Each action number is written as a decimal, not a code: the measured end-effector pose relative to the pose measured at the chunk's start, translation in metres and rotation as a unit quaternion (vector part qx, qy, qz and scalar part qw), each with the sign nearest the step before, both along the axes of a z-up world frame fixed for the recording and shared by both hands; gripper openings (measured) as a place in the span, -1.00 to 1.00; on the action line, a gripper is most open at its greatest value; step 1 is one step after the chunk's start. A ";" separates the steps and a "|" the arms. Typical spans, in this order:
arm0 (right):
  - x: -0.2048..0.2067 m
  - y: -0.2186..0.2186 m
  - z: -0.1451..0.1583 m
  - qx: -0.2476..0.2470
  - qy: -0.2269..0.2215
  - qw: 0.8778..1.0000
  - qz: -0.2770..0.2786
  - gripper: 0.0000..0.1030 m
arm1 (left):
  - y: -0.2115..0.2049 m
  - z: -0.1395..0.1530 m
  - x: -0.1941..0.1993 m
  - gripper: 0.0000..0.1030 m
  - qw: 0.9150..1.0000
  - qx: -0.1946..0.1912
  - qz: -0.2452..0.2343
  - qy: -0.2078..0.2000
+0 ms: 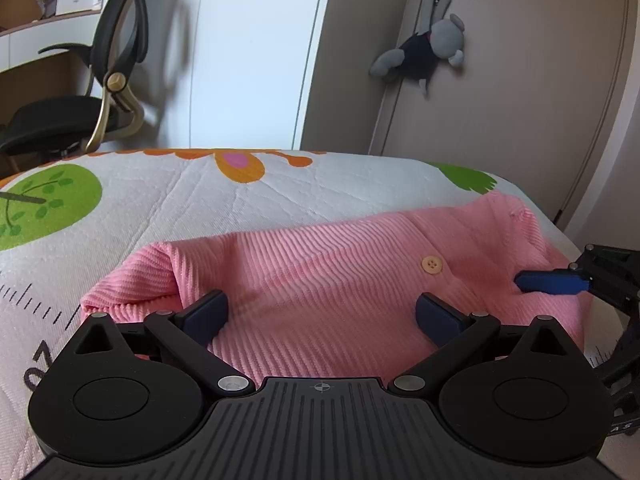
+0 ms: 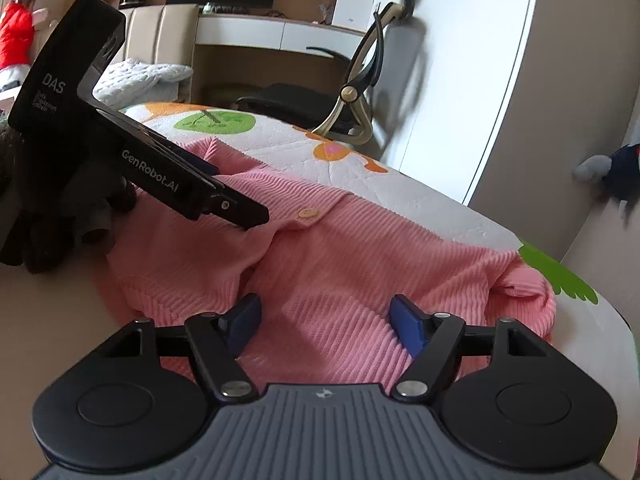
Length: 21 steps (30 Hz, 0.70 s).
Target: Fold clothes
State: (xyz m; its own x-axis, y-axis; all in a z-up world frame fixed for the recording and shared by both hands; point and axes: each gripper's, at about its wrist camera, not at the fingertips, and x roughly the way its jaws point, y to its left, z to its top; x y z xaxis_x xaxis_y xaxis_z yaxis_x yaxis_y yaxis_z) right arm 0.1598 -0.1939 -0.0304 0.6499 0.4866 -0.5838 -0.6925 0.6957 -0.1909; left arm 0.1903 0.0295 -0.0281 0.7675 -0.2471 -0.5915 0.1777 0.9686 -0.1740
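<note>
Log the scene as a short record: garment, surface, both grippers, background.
garment: pink ribbed cardigan, partly folded, beige button showing
surface: printed mattress
left gripper: open, over the cardigan, nothing gripped
right gripper: open, over the cardigan, nothing gripped
background: office chair, plush toy hanging on the door

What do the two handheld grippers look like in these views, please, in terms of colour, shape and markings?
Both the left gripper and the right gripper have matte black bodies, ribbed grey top plates with a small crosshair mark, round black side housings, silver pivot screws and dark blue finger pads. From the right wrist view, the left unit's side reads "GenRobot.AI" and "DAS".
</note>
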 end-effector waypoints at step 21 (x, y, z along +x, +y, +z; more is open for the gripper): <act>0.020 -0.011 -0.005 0.024 0.070 0.997 -0.026 1.00 | 0.044 0.019 -0.055 1.00 0.986 -0.159 -0.040 -0.006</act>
State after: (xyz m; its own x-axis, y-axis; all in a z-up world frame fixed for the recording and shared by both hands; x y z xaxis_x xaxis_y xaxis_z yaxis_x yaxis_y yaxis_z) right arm 0.1797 -0.2050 -0.0353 0.5882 0.4836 -0.6482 -0.6730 0.7371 -0.0608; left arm 0.1351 0.0731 -0.0091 0.7440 -0.4788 -0.4660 0.2551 0.8482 -0.4641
